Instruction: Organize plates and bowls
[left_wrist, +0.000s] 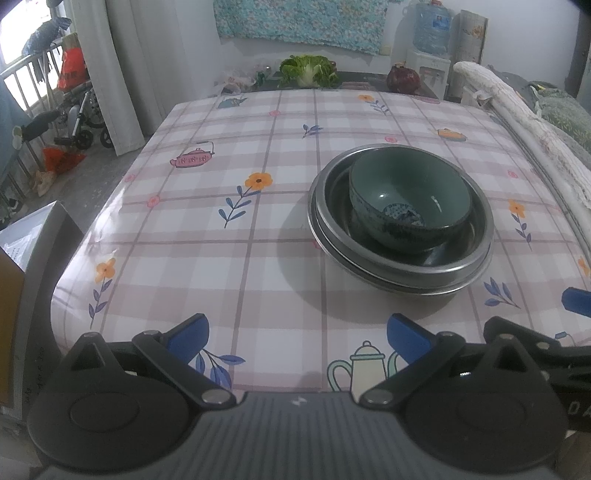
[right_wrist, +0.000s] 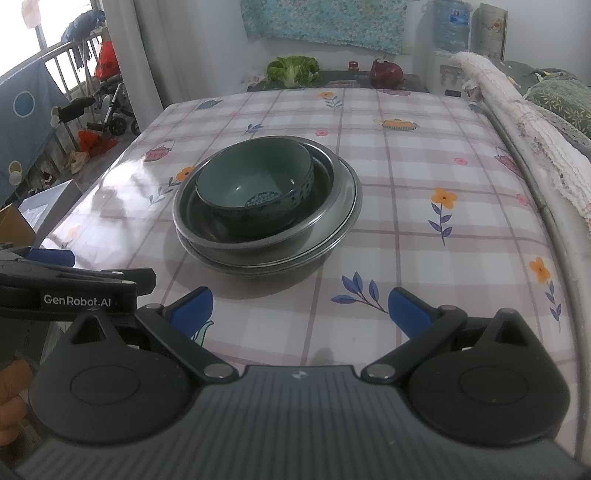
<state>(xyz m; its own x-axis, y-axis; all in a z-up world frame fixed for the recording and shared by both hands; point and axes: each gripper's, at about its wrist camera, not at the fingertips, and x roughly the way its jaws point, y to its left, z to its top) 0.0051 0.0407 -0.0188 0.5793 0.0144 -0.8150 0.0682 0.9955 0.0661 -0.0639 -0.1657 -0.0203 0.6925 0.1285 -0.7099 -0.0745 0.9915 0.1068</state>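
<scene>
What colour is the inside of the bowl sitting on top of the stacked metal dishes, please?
Muted green inside the bowl, with a blue patterned patch at the bottom; the right wrist view shows it best.

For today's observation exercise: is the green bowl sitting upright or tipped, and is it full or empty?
Slightly tipped and empty. The green bowl leans inside the metal dishes, its rim not level, and its bare inner bottom shows in both views.
</scene>
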